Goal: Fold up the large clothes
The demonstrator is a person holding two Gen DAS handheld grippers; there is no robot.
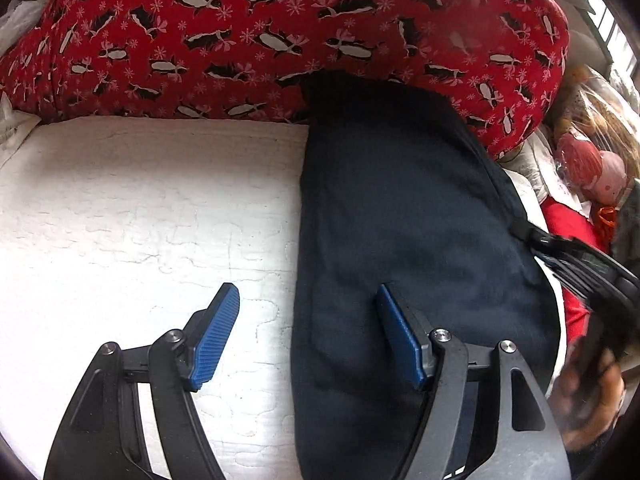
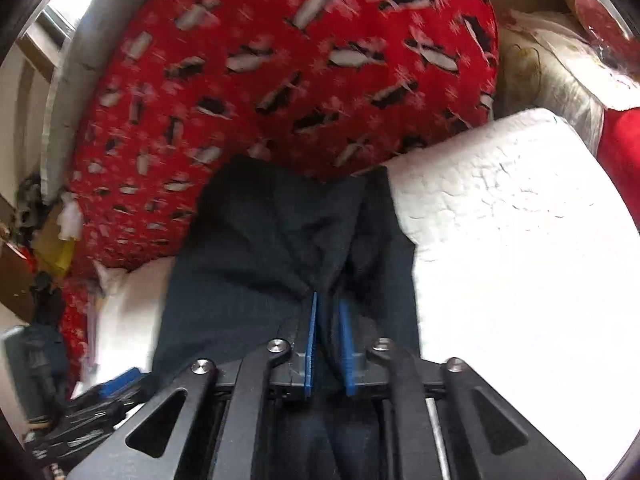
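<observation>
A dark navy garment (image 1: 408,216) lies lengthwise on a white quilted bed (image 1: 140,208). My left gripper (image 1: 308,332) is open and empty, straddling the garment's left edge, with one blue pad (image 1: 216,336) over the quilt and the other over the cloth. In the right wrist view my right gripper (image 2: 330,312) is shut on a bunched fold of the navy garment (image 2: 256,248), lifting it so the cloth pulls into creases. The right gripper (image 1: 576,256) shows blurred at the garment's right edge in the left wrist view.
A red blanket with a penguin print (image 1: 280,32) is heaped at the far end of the bed (image 2: 520,240) and also shows in the right wrist view (image 2: 280,80). Bagged soft toys (image 1: 592,160) and clutter lie at the right. Boxes and small things (image 2: 44,248) lie off the bed's side.
</observation>
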